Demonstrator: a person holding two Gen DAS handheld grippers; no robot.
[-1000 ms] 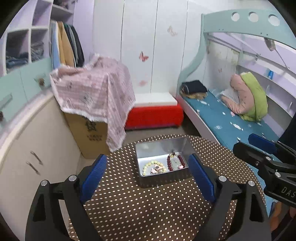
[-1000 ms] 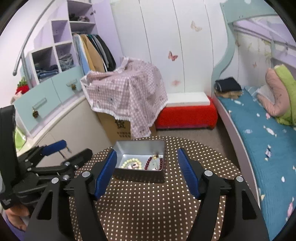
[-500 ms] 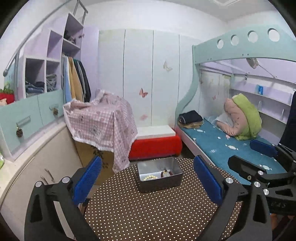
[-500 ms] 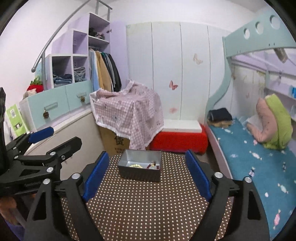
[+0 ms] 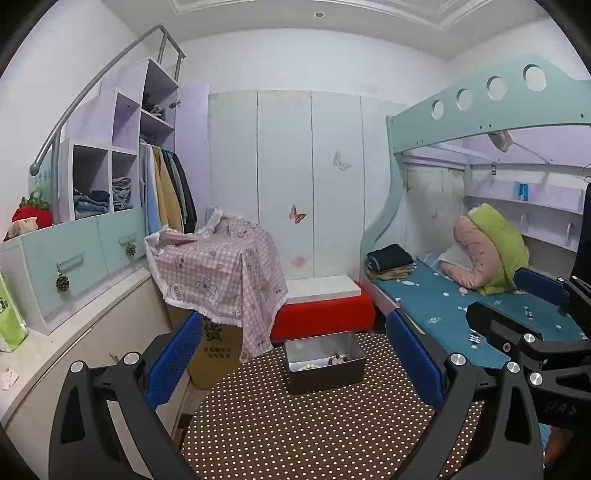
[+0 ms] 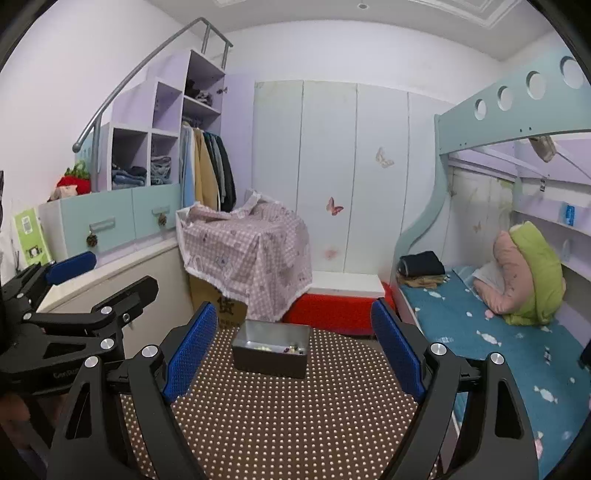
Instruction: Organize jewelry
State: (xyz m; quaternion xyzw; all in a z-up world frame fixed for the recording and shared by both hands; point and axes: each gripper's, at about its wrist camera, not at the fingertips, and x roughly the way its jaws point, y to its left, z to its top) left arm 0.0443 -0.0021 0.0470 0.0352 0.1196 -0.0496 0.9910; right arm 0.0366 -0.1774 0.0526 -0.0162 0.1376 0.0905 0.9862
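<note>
While apart from fingers [image 5: 173,363], jewelry [image 5: 334,360] seemingly boxed.

Even, soft indoor light falls from the ceiling [image 5: 317,14]; shadows are faint. Both views are sharp, with strong fisheye bending and black corners at the edges.

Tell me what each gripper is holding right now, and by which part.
Nothing. The left gripper and right gripper are both open and empty; the jewelry lies in the metal tin on the table.
</note>
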